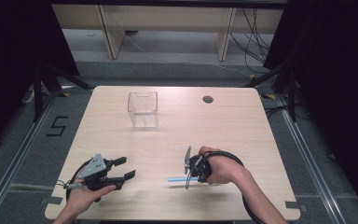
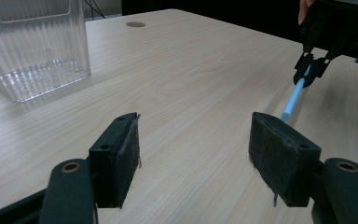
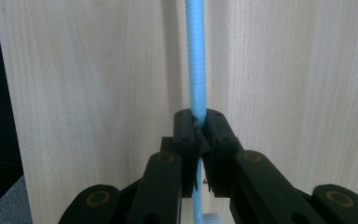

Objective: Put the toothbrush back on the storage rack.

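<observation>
A light blue straw (image 1: 177, 179) lies low over the wooden table (image 1: 168, 140), pointing left. My right gripper (image 1: 189, 178) is shut on the straw (image 3: 197, 70), whose ribbed part runs up past the jaws; its pads (image 3: 186, 135) pinch it. From the left gripper view the straw (image 2: 294, 95) slants down from the right gripper (image 2: 310, 70). My left gripper (image 1: 127, 169) rests at the front left, open, nothing between its pads (image 2: 121, 154). A clear ribbed plastic container (image 1: 143, 108) stands upright at the back middle; it is also the container (image 2: 32, 46) in the left gripper view.
A round cable hole (image 1: 208, 99) sits in the table's far right part. Black cables trail from both grippers over the front edge. Dark curtains and floor rails flank the table; desk legs and wires stand behind it.
</observation>
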Available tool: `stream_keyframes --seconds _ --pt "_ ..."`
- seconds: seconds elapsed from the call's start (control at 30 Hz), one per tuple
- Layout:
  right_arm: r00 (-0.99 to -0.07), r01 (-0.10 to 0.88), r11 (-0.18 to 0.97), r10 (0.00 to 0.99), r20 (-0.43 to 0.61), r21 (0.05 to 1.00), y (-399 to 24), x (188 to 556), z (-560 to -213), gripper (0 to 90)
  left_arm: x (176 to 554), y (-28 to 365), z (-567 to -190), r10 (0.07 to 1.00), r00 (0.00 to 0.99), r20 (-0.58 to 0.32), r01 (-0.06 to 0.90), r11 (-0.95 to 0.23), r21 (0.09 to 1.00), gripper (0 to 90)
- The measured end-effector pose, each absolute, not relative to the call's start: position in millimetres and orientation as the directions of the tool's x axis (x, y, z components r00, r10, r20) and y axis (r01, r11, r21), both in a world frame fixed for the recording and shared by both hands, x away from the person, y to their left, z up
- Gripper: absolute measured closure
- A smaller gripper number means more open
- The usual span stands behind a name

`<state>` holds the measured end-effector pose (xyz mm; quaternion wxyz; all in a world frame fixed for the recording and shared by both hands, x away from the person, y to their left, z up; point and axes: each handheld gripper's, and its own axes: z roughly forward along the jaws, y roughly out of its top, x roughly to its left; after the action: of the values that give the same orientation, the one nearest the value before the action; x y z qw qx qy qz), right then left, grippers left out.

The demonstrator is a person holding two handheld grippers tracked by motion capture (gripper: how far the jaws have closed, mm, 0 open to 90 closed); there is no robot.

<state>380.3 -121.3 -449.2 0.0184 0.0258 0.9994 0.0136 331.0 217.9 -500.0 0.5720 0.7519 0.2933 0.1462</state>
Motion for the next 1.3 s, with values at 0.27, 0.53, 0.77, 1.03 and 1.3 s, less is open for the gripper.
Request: stream_keyframes --seconds 0.27,0.53,0.77,1.03,1.3 --pt "-0.999 0.004 0.999 0.006 -0.038 0.041 -113.9 379.3 -445.3 84.7 331.8 196.0 -487.0 0.509 0.859 -0.06 0.234 -0.285 0.93 35.2" --pt "-0.999 -0.026 0.999 -0.025 -0.032 0.046 -100.1 379.3 -441.9 84.7 334.0 167.8 -482.4 0.411 0.911 -0.04 0.198 -0.35 0.915 38.5" --pt "-0.996 -0.082 0.995 -0.079 -0.039 0.057 -88.6 382.4 -437.5 84.7 335.3 152.1 -488.8 0.359 0.933 -0.021 0.172 -0.394 0.903 42.7" --pt "-0.998 -0.058 0.997 -0.056 -0.041 0.057 -80.9 380.2 -431.3 84.8 338.2 141.9 -497.7 0.314 0.949 -0.013 0.153 -0.426 0.892 51.4" --pt "-0.996 -0.072 0.994 -0.068 -0.051 0.078 -75.7 381.2 -426.1 84.7 338.5 138.6 -498.0 0.297 0.955 0.006 0.128 -0.428 0.895 61.7"
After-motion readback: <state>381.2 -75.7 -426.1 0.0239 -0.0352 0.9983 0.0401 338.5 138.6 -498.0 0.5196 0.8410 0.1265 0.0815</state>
